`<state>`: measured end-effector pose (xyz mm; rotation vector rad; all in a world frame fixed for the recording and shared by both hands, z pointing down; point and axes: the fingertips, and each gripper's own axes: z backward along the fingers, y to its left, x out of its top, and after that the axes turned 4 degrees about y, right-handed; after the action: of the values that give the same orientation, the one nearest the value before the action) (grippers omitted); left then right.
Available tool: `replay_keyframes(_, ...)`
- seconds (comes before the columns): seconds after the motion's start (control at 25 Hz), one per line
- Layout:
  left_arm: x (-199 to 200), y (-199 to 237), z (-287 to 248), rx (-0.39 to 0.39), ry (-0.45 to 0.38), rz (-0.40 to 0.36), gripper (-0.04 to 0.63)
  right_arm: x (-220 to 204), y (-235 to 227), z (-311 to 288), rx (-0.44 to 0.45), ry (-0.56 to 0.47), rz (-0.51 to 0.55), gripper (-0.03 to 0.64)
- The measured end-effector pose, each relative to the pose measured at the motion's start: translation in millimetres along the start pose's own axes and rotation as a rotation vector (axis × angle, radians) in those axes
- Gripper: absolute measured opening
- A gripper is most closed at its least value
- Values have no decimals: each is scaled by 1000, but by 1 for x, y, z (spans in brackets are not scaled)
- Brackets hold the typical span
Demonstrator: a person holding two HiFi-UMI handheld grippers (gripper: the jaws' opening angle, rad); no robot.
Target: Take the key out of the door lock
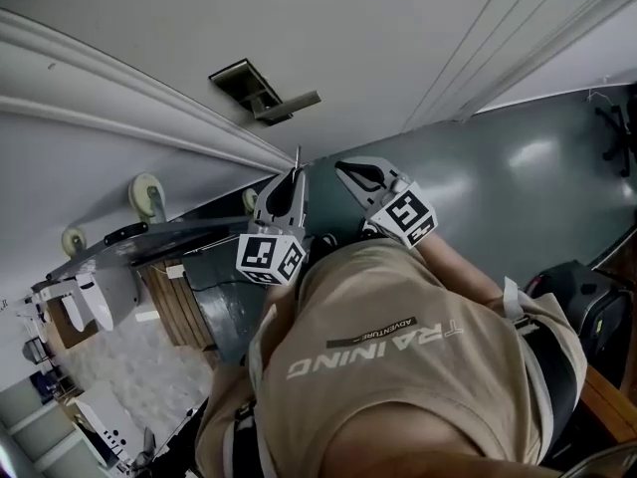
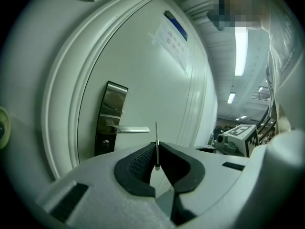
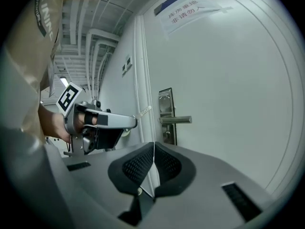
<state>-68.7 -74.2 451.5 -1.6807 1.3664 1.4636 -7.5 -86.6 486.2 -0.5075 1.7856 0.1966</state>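
A thin metal key [image 2: 156,131] stands edge-on between the dark pads of my left gripper [image 2: 157,147], which is shut on it. The key is out of the lock and held away from the door. The steel lock plate [image 2: 110,118] with its lever handle [image 2: 129,129] and keyhole [image 2: 105,143] lies ahead, to the left. In the head view the left gripper [image 1: 296,174] points at the door below the handle [image 1: 287,106]. My right gripper [image 3: 153,148] is shut with nothing between its pads; it looks at the lock plate [image 3: 167,114], with the left gripper [image 3: 102,123] to its left.
The white door [image 2: 152,80] carries a paper notice [image 2: 172,43] above the handle. The door frame [image 2: 57,89] curves along the left. A person's beige shirt [image 1: 398,366] fills the lower head view. A cart with wheels [image 1: 147,195] is at the left, a dark bag [image 1: 577,292] at the right.
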Motion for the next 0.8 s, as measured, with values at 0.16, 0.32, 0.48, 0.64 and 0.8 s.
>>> replay_keyframes(0.16,17,-16,-14,-22,-29,-22,23,-13,-17,1,-21,29,-17,15)
replay_keyframes(0.32,23,-15,-5,-10,-37,-55,23,-2,-6,1,10,-3,1,15)
replay_keyframes(0.48,11,1,-3,36,-49,5,23,-12,2,7,31,32,42,15)
replay_keyframes(0.64,13,-10,-10,-1,-55,20,23,-12,-8,15,-35,27,-8,15)
replay_keyframes(0.8,31,-28,-10,-63,-72,-68,23,16,-4,3,-26,-34,5,15)
